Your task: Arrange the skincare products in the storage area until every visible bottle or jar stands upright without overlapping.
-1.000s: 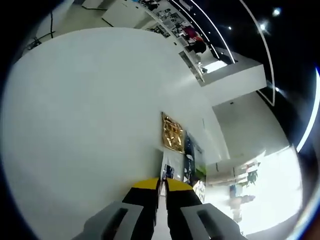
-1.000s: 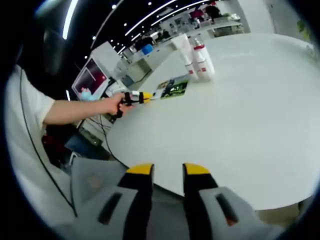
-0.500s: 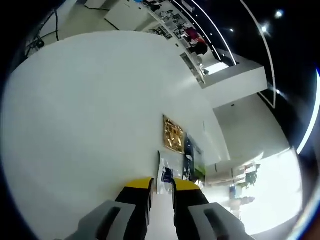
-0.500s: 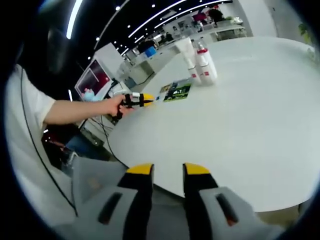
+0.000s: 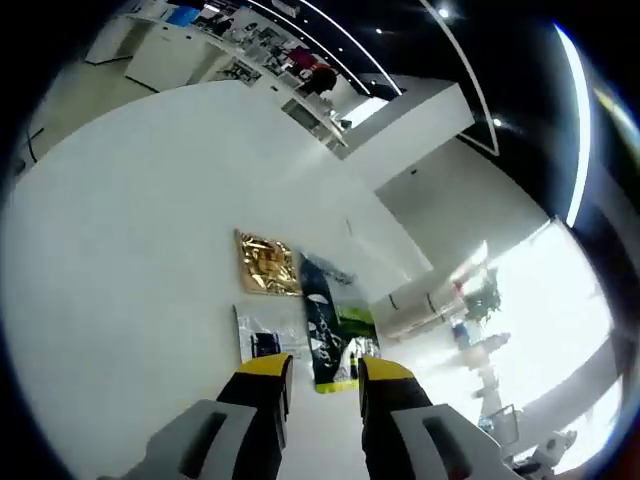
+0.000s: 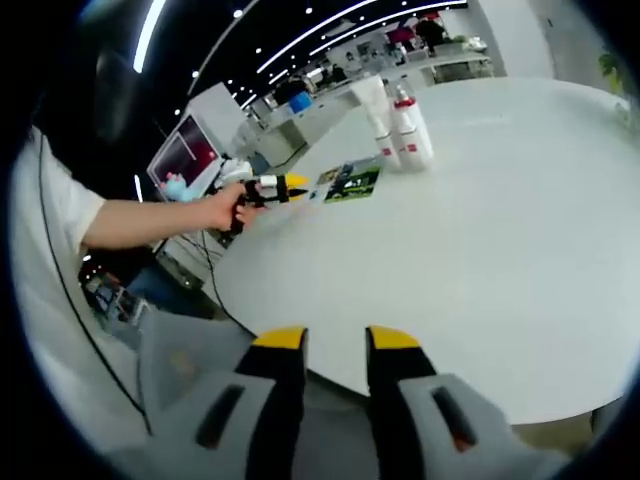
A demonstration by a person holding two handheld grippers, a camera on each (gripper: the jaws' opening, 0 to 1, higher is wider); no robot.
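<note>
Two white bottles with red labels (image 6: 412,133) stand upright side by side on the far part of the round white table (image 6: 500,240), next to a taller white tube (image 6: 372,104). Flat sachets lie near them: a gold one (image 5: 267,265), a dark and green one (image 5: 326,330) and a clear one with a blue mark (image 5: 262,343). My left gripper (image 5: 325,368) is open just short of the sachets, nothing between its jaws; a hand holds the left gripper (image 6: 283,184) at the table's edge. My right gripper (image 6: 336,340) is open and empty off the table's near edge.
A person's bare arm (image 6: 150,220) and white sleeve reach in from the left. Beyond the table stand white counters with goods (image 6: 440,55) and a screen (image 6: 185,155). A white wall and bright windows (image 5: 540,330) lie past the sachets.
The left gripper view has swung and moved closer to the sachets, and its jaws have parted wider. In the right gripper view the hand with the left gripper has shifted slightly toward the sachets.
</note>
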